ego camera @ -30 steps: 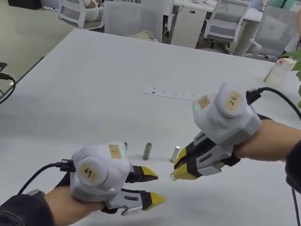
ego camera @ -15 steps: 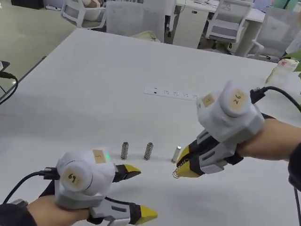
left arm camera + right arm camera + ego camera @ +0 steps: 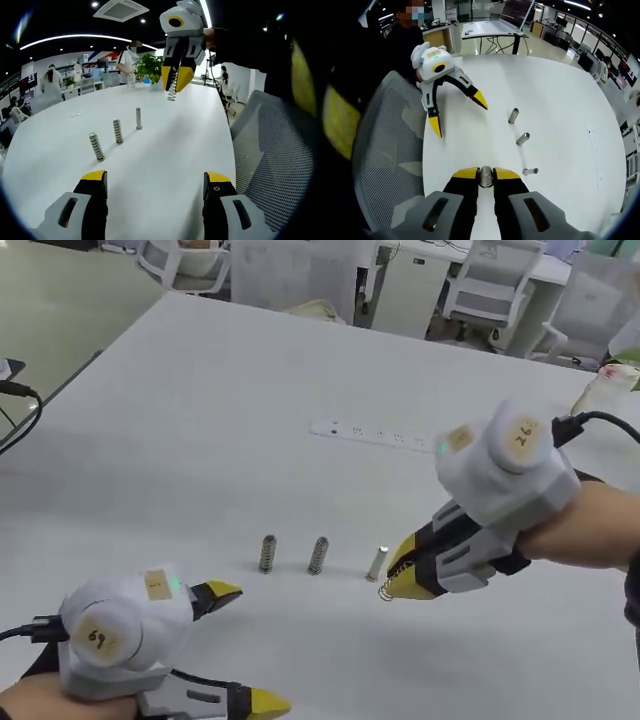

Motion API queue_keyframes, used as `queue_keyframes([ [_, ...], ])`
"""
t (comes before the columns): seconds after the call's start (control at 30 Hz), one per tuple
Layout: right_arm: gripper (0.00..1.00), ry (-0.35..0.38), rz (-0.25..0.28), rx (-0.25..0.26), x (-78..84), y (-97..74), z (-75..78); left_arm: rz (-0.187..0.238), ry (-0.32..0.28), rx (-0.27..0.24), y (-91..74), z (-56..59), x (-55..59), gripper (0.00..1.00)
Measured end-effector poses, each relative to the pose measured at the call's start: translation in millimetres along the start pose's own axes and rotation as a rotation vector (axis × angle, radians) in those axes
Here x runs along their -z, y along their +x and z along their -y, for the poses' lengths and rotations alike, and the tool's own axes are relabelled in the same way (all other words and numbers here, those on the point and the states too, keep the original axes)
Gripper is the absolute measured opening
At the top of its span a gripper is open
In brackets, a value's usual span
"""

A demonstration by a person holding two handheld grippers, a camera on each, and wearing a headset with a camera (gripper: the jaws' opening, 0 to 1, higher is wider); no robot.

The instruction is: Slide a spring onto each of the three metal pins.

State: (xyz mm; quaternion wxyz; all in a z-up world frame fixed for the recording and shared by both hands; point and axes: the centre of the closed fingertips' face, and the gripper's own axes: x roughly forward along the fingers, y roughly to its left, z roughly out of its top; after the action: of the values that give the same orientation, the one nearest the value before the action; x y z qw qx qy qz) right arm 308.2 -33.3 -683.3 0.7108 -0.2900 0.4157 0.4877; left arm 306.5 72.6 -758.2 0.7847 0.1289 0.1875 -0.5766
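Between the closed jaws of our right gripper (image 3: 408, 583) we hold a spring (image 3: 386, 591), just beside the bare pin (image 3: 377, 563) on the white table (image 3: 200, 440). Two more pins (image 3: 268, 553) (image 3: 318, 555) already carry springs. Our left gripper (image 3: 248, 647) hovers nearby, jaws wide apart.

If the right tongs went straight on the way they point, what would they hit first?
Probably the bare table, with the spring they hold touching down first. The bare pin sits just off that line to one side, though depth is unclear.

White table (image 3: 190, 400) holds three upright pins (image 3: 318, 555) and power strip (image 3: 372, 435).
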Motion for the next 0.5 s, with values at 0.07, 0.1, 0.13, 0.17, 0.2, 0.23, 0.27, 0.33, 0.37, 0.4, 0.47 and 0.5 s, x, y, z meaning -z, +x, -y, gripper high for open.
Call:
queue_keyframes([
  [0.07,0.08,-0.001,-0.007,0.009,1.0,-1.6,4.1,-0.003,-0.006,-0.019,-3.5,-4.3,3.1,0.76],
  [0.1,0.08,-0.001,-0.008,0.01,1.2,-2.4,5.7,-0.002,-0.015,-0.027,-6.4,-6.7,4.7,0.76],
  [0.13,0.08,-0.001,-0.008,0.013,1.3,-3.3,7.3,-0.001,-0.02,-0.036,-8.3,-8.9,5.8,0.77],
  [0.17,0.08,0.0,-0.009,0.016,1.0,-4.7,9.5,-0.001,-0.026,-0.048,-10.8,-12.2,7.7,0.77],
  [0.2,0.08,0.0,-0.011,0.019,1.0,-5.6,10.8,-0.004,-0.031,-0.055,-12.3,-14.0,8.8,0.77],
  [0.23,0.08,-0.001,-0.011,0.021,0.9,-6.6,12.3,-0.002,-0.034,-0.061,-13.8,-15.4,9.1,0.77],
  [0.27,0.08,0.0,-0.012,0.023,0.6,-7.6,14.0,0.002,-0.036,-0.066,-15.2,-16.8,9.3,0.76],
  [0.33,0.08,0.002,-0.015,0.03,0.9,-10.1,19.0,0.005,-0.039,-0.079,-17.4,-19.6,9.3,0.77],
  [0.37,0.08,0.003,-0.017,0.034,1.0,-11.4,22.0,0.008,-0.042,-0.083,-18.6,-20.7,8.5,0.76],
  [0.4,0.08,0.003,-0.02,0.036,1.1,-12.4,24.4,0.01,-0.045,-0.088,-19.0,-21.4,7.9,0.77],
  [0.47,0.08,0.002,-0.029,0.045,1.6,-15.3,30.9,0.013,-0.047,-0.093,-20.0,-22.7,6.9,0.77],
  [0.5,0.08,0.003,-0.029,0.045,1.0,-16.5,33.3,0.015,-0.047,-0.097,-20.2,-23.4,6.6,0.77],
])
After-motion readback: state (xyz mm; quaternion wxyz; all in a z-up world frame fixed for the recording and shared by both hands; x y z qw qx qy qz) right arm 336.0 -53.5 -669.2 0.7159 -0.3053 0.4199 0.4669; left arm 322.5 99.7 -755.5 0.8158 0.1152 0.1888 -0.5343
